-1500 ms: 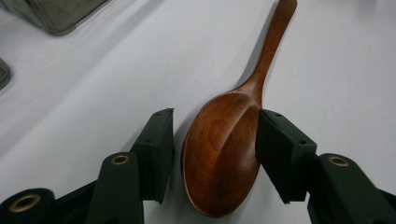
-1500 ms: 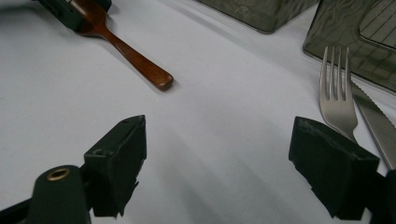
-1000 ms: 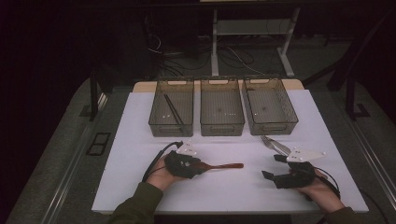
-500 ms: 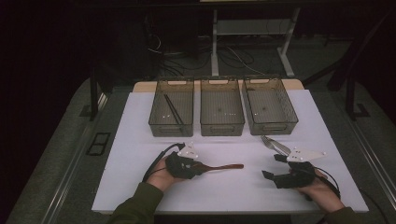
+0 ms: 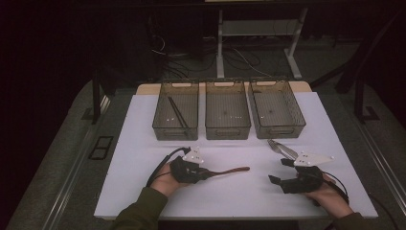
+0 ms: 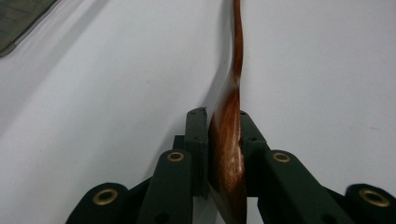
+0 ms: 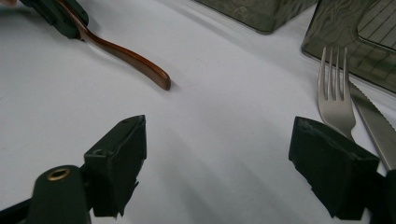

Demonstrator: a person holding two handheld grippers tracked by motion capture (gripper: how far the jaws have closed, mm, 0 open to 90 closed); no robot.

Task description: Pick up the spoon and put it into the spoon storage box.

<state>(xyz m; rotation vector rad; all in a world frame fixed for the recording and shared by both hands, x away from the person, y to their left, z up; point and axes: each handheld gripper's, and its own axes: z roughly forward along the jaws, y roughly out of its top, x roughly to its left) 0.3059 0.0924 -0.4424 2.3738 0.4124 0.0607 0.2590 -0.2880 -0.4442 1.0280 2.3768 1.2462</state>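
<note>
So the setup is a white sheet (image 5: pixel 143 158) covering a table, with a strip of light wood showing at its far edge, and the room around it is really dark, just a tangle of cables (image 5: pixel 182 52) and some white stand legs (image 5: pixel 220 48) on the grey floor behind. Three see-through smoky bins sit in a row at the back: the left bin (image 5: pixel 175 116) has a pair of dark chopsticks (image 5: pixel 177 114) in it, the middle bin (image 5: pixel 227 116) and right bin (image 5: pixel 277 115) look empty as far as I can tell. Compared with a second ago basically nothing has changed, both hands and all the cutlery sit in the same spots. The left gripper (image 6: pixel 223 122) is pinched tight on the bowl end of a wooden spoon (image 6: pixel 227 140), whose handle runs away across the sheet toward the person's right. The right gripper (image 7: pixel 217 154) has its jaws spread wide, nothing between them, resting low over the sheet. Just beside its right jaw lie a metal fork (image 7: pixel 334 88) and a serrated knife (image 7: pixel 373 121), side by side, near the front of the right bin.
</note>
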